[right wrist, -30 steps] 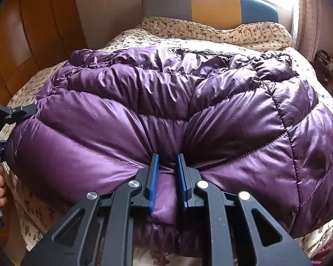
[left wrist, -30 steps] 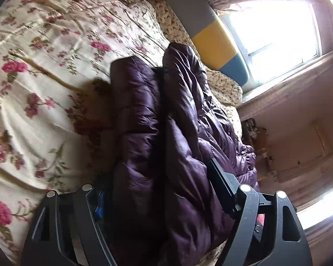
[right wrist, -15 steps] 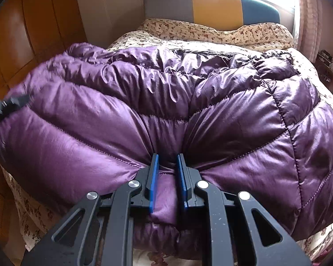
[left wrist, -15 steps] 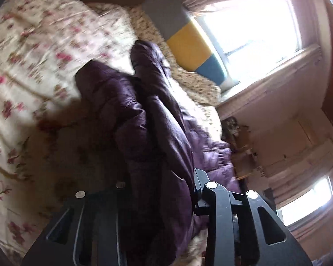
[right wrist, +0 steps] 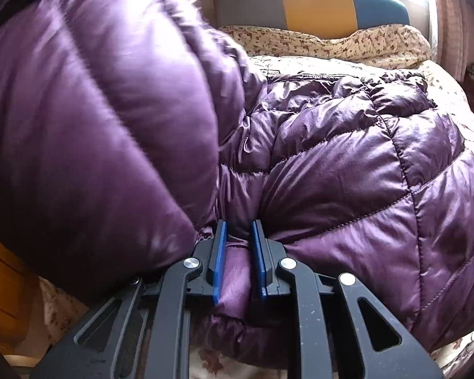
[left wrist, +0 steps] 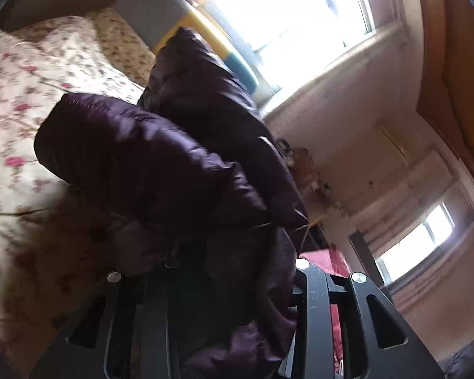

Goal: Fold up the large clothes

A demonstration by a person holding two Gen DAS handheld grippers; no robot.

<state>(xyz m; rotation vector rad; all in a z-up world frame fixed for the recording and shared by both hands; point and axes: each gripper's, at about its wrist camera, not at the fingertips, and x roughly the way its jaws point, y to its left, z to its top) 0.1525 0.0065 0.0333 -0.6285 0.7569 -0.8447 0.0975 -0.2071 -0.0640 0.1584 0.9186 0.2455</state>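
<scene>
My right tool is pinching the near hem of the purple puffer jacket; a ridge of the quilted fabric is squeezed between the two blue pads. The jacket lies spread across the bed, over the floral bedspread, with its far edge toward the pillow and the grey, yellow and teal headboard. The jacket's left portion is lifted off the bed and arcs over toward the middle, filling the left half of the right wrist view; it is blurred.

In the left wrist view, my left tool has a thick fold of the same jacket bunched between its arms. The fabric hides the pads and the picture is dark there, but the cloth hangs from the tool, so I read it as clamped on the jacket. Below and to the left is the floral bedspread. To the right are a bright window, a second smaller window, and something red low by the wall that I cannot make out.

I see no box, basket or drawer in either view; the jacket is on the bed and in the tools only.
</scene>
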